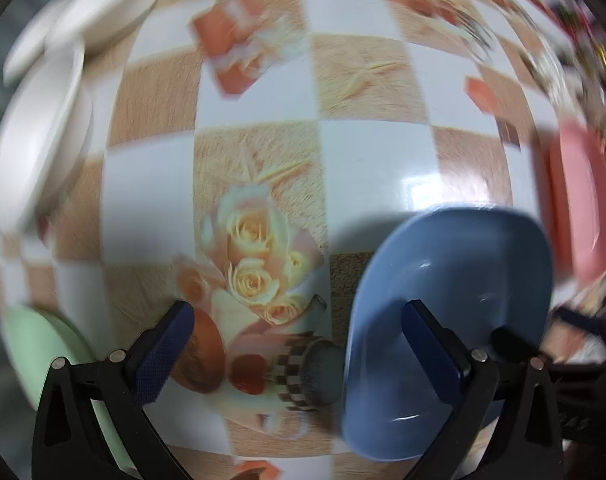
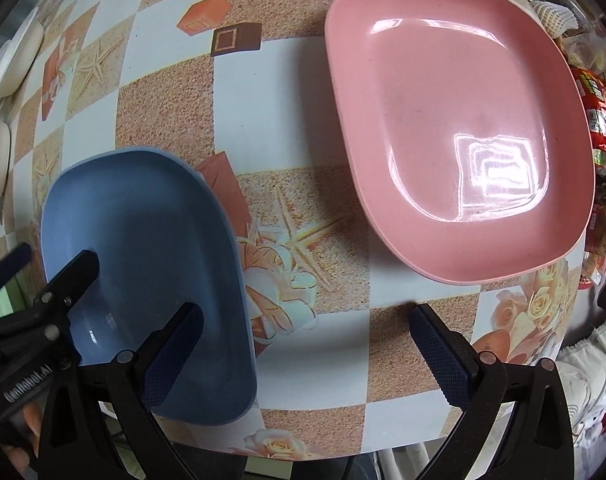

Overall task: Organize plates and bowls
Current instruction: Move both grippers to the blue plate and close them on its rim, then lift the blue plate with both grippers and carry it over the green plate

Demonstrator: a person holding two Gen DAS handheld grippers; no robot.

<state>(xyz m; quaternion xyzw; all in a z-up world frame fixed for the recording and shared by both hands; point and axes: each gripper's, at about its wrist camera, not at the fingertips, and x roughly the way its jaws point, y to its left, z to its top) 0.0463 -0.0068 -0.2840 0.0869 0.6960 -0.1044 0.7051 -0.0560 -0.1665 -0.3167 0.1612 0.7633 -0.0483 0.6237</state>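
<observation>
A blue bowl (image 1: 451, 312) sits on the checkered tablecloth at the near edge; it also shows in the right wrist view (image 2: 151, 264). My left gripper (image 1: 299, 320) is open, its right finger (image 1: 435, 348) over the bowl's inside. My right gripper (image 2: 303, 324) is open and empty above the cloth, its left finger (image 2: 175, 356) over the bowl. A pink plate (image 2: 459, 120) lies ahead on the right, also at the right edge of the left wrist view (image 1: 583, 196). White bowls (image 1: 43, 136) stand at the far left. A green dish (image 1: 43, 352) lies at the near left.
Snack packets (image 2: 599, 120) crowd the table's right edge. White bowls (image 2: 3, 92) line the left edge in the right wrist view. The left gripper's black body (image 2: 31, 320) reaches in from the lower left. The table's front edge (image 2: 303, 452) is close below.
</observation>
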